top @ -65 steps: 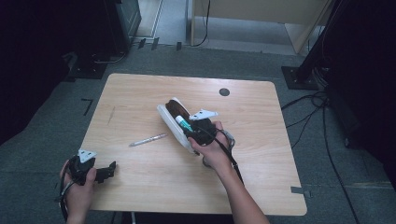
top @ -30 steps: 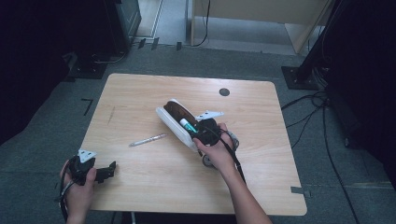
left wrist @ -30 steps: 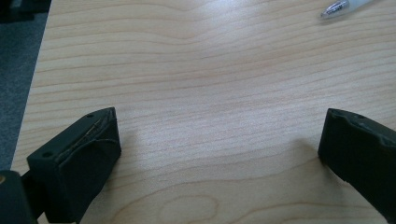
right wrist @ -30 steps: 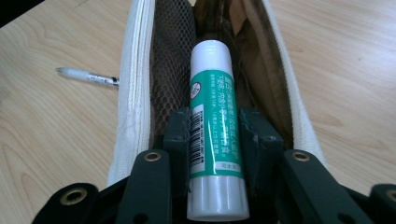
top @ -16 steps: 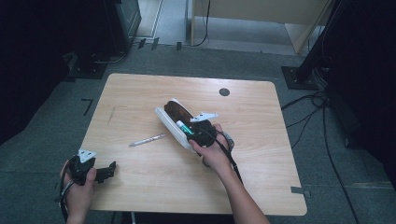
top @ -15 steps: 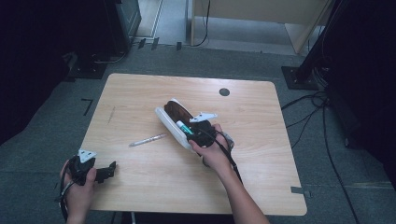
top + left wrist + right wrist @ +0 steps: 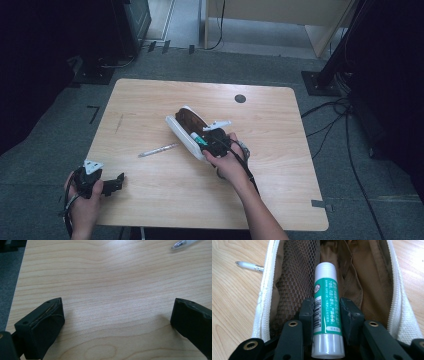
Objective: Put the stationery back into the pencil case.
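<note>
Slightly shifted, right gripper [image 7: 327, 315] grips glue stick [image 7: 327, 305], perhaps nearer pouch [image 7: 265, 300].

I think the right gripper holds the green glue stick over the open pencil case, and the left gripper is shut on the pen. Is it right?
Not quite. The left gripper is open over bare table, as the left gripper view shows; the pen lies apart. The right gripper does hold the glue stick over the open pencil case.

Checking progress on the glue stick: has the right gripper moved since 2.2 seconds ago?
Yes. The right gripper has shifted slightly left and toward the person, farther from the table's dark round grommet, with the glue stick over the open pouch.
</note>
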`<state>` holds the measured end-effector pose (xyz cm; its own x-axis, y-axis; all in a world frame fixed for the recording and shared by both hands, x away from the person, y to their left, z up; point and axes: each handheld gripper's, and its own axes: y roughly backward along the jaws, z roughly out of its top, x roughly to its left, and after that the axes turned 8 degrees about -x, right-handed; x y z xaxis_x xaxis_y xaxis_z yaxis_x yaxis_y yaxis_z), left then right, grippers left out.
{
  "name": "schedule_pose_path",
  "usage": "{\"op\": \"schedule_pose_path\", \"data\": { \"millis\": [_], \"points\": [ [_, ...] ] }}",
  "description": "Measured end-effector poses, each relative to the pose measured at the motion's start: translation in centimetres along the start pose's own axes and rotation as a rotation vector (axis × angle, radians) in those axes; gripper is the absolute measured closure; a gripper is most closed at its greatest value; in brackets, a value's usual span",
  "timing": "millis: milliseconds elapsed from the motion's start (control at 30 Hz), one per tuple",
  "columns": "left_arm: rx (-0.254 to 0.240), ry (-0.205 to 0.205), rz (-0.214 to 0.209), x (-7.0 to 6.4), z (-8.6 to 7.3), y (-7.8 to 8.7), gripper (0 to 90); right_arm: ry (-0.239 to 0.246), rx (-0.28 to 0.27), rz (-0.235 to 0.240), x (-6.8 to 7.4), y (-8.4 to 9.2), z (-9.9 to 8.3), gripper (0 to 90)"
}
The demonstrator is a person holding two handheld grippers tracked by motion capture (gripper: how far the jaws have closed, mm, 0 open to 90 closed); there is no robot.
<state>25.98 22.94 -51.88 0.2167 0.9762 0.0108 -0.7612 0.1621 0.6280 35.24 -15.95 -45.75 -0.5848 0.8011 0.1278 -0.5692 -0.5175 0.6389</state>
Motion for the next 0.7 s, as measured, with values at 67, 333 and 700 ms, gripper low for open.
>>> {"op": "schedule_pose_path", "data": {
  "millis": [67, 333, 700],
  "points": [
    [0.0, 0.0, 0.0, 0.0, 0.0, 0.0, 0.0, -0.007, 0.006, -0.002, -0.1, 0.0, 0.0, 65.6],
    [0.0, 0.0, 0.0, 0.0, 0.0, 0.0, 0.0, -0.015, 0.02, -0.004, -0.2, -0.1, 0.0, 65.1],
    [0.0, 0.0, 0.0, 0.0, 0.0, 0.0, 0.0, -0.009, -0.051, 0.004, -0.3, 1.5, 0.1, 72.2]
  ]
}}
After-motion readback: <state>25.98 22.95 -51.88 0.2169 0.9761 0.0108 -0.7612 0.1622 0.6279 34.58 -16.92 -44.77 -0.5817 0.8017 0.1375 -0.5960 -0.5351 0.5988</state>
